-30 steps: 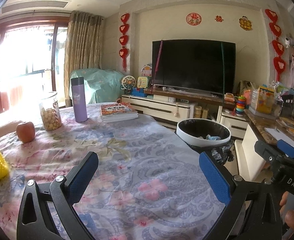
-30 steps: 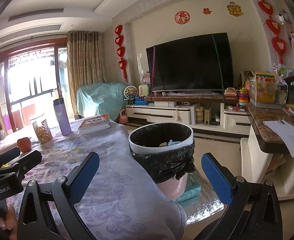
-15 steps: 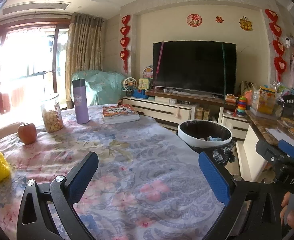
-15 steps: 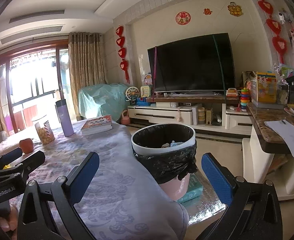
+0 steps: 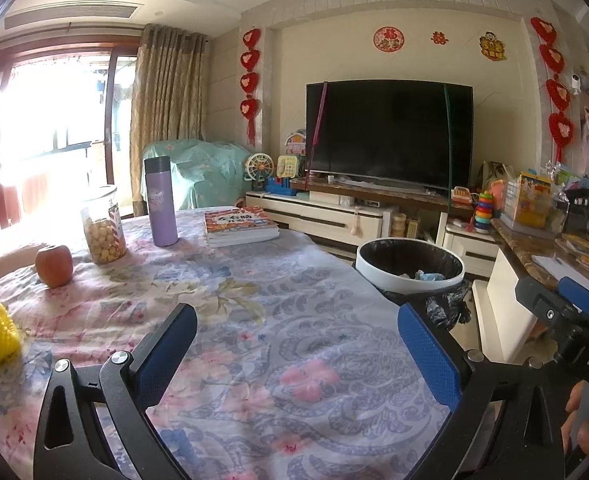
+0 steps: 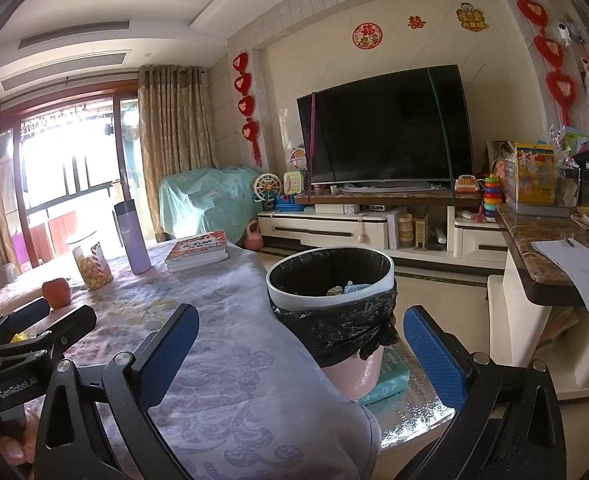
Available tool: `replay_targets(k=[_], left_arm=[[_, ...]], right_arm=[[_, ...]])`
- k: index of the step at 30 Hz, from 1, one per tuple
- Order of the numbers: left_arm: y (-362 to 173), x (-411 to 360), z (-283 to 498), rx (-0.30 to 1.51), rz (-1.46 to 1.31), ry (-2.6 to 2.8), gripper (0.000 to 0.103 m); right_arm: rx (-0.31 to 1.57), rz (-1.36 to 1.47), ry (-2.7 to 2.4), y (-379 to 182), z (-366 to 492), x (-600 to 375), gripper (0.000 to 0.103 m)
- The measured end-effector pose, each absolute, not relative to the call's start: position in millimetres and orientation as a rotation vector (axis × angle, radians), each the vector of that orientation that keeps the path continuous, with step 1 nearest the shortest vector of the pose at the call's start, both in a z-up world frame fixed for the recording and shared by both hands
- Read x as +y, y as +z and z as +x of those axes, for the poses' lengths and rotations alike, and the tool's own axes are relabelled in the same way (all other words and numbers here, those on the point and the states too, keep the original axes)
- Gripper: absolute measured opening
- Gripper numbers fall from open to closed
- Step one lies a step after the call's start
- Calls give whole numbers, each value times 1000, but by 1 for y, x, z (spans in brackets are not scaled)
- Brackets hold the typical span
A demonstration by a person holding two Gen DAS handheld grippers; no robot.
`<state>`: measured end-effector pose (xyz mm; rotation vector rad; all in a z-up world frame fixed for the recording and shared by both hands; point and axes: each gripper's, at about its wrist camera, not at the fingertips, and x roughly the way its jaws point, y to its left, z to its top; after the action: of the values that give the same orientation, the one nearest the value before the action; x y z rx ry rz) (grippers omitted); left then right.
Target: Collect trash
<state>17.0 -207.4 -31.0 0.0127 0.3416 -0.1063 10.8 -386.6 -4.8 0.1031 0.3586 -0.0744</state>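
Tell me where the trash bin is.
The trash bin stands just past the table's right edge, in front of the TV stand; it shows centre in the right wrist view and right of centre in the left.

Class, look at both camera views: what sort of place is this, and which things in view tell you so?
Most likely a family living room: a large television on a low media cabinet, curtains beside a balcony door, and a cloth-covered table with a lined trash bin next to it.

Blown-out daylight from the window at left; sharp focus, fisheye-bent edges.
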Motion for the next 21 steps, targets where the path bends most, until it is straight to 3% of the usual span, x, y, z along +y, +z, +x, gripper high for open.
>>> replay_targets(k=[21], left_arm=[[-31,-206,18,343,13,-113,101]], right_arm=[[350,115,-66,1,9,-382,103]])
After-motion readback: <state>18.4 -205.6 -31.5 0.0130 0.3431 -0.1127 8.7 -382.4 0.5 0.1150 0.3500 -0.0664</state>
